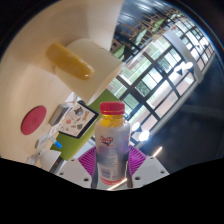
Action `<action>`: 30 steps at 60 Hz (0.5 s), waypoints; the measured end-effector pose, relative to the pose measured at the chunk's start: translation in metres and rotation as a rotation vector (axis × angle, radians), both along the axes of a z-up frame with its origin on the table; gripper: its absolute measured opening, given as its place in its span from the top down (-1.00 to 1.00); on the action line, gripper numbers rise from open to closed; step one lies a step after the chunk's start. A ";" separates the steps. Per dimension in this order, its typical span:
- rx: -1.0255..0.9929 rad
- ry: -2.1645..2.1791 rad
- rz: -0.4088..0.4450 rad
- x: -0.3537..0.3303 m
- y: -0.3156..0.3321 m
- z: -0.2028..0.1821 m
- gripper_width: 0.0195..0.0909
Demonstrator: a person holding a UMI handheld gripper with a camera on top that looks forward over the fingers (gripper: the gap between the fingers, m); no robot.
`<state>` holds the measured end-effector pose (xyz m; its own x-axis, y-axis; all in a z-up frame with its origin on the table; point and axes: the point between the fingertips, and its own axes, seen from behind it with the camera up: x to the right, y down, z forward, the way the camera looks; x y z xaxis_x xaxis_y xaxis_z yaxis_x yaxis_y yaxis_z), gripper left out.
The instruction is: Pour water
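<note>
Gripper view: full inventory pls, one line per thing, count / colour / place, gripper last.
Bottle: 1, translucent with a yellow-and-pink label and pink cap, upright between the gripper's fingers, close to the camera.
Disc: 1, pink, flat on the white table, beyond the fingers and off to the side.
Printed card or tray: 1, white with small pictures, on the table between the disc and the bottle.
Green item: 1, small, by the card; too small to identify.
Oblong thing: 1, yellow, on the pale surface farther back.
Windows: dark-framed grid, behind the bottle.
Gripper: 1, pink pads at either side of the bottle's lower part; contact unclear.
</note>
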<state>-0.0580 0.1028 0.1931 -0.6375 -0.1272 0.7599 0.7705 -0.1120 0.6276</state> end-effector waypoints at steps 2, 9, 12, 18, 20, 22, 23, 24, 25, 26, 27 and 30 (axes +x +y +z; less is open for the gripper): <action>0.009 0.056 0.019 -0.002 0.001 0.004 0.44; 0.041 0.490 0.063 0.010 0.003 0.023 0.44; 0.054 0.752 0.096 0.013 -0.006 0.026 0.44; 0.060 1.283 0.177 0.036 0.002 0.034 0.45; 0.073 1.488 0.177 0.040 0.004 0.021 0.44; 0.050 1.679 0.189 0.043 0.002 0.000 0.44; 0.021 1.760 0.198 0.042 0.010 -0.010 0.44; -0.008 1.843 0.205 0.041 0.013 -0.019 0.45; -0.036 1.921 0.208 0.040 0.015 -0.029 0.44; -0.060 1.994 0.208 0.040 0.017 -0.038 0.44; -0.082 2.068 0.196 0.038 0.016 -0.048 0.44; -0.123 2.215 0.172 0.035 0.021 -0.074 0.44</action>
<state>-0.0228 0.1237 0.1192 0.9989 0.0194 0.0428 0.0433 -0.0262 -0.9987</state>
